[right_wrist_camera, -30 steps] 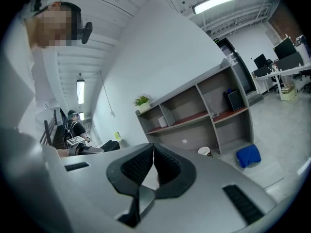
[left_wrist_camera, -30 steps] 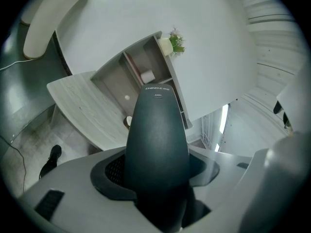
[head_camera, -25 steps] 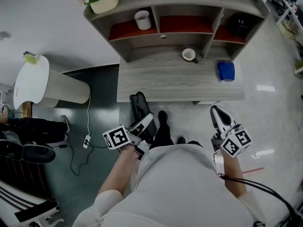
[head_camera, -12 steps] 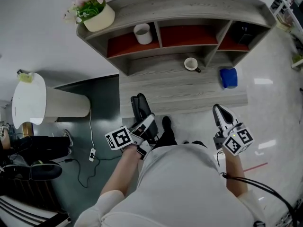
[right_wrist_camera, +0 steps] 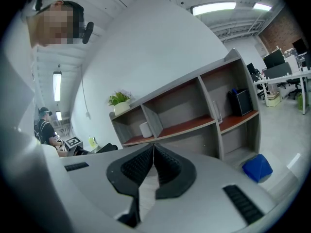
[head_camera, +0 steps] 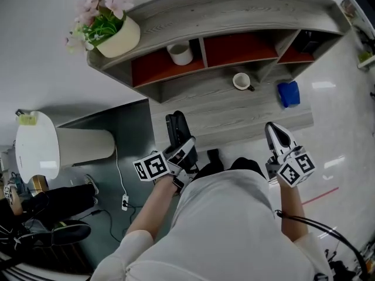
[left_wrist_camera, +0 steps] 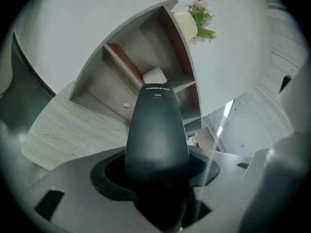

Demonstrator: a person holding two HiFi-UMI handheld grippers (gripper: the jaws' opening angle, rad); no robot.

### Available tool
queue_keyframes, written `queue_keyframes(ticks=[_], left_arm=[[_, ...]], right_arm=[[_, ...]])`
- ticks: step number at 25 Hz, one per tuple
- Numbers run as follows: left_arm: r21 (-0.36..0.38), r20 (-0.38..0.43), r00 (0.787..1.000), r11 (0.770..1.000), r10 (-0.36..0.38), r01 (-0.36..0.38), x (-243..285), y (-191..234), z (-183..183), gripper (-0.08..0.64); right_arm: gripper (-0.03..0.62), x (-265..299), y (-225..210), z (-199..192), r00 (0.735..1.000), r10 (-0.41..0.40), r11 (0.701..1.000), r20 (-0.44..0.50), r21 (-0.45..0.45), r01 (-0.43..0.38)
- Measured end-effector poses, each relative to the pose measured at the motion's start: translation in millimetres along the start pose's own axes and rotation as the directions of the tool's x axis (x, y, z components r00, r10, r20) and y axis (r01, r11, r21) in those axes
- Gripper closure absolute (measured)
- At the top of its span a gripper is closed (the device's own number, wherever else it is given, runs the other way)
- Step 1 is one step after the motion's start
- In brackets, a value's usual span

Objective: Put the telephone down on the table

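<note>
The telephone [head_camera: 177, 130] is a black handset, and my left gripper [head_camera: 183, 150] is shut on its lower end. The handset points toward the grey wooden table [head_camera: 234, 115], and its tip lies over the table's near left edge. In the left gripper view the telephone [left_wrist_camera: 156, 130] stands up between the jaws of the left gripper [left_wrist_camera: 158, 181], with the table [left_wrist_camera: 60, 130] beyond. My right gripper [head_camera: 276, 136] is held at the table's near right edge. In its own view the right gripper [right_wrist_camera: 153, 165] is shut with nothing between its pads.
On the table stand a white cup [head_camera: 241, 81] and a blue object [head_camera: 288, 93]. The shelf unit [head_camera: 234, 16] behind holds a white mug [head_camera: 180, 53] and a potted plant [head_camera: 111, 31]. A white cylinder [head_camera: 58, 148] and a floor cable [head_camera: 124, 201] lie to the left.
The head view has shifted, and the table and shelf now sit nearer. Both grippers have come closer to the table's near edge. The left one still holds the telephone.
</note>
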State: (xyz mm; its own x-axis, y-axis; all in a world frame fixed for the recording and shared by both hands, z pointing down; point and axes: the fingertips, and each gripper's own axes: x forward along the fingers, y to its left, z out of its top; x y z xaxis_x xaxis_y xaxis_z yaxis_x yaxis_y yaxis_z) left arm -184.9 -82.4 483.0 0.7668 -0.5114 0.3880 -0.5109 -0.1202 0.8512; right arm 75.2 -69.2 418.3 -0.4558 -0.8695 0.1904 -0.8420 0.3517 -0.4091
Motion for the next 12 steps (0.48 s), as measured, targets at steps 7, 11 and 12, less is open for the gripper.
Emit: queue_keyframes(ticks=[7,11,12], left_arm=[[0.013,-0.057,0.998,1.000,0.027,-0.026,25.8,22.9,5.4,0.272],[0.014,-0.077,0.995,0.998,0.057,-0.056,46.2,36.3,7.6,0.272],[0.014,-0.079,0.995,0.998,0.067,-0.066,51.5,40.3,7.6,0.270]], right_arm=[[0.575,11.4,-11.2,-14.5,0.999,-0.038,0.999,-0.012,0.033,0.038],[0.575,20.0,-20.3,-14.6,0.999,-0.033,0.999,-0.034,0.041,0.034],[0.575,22.3,-22.4,-14.0,0.999,-0.028,0.999,-0.042,0.045,0.030]])
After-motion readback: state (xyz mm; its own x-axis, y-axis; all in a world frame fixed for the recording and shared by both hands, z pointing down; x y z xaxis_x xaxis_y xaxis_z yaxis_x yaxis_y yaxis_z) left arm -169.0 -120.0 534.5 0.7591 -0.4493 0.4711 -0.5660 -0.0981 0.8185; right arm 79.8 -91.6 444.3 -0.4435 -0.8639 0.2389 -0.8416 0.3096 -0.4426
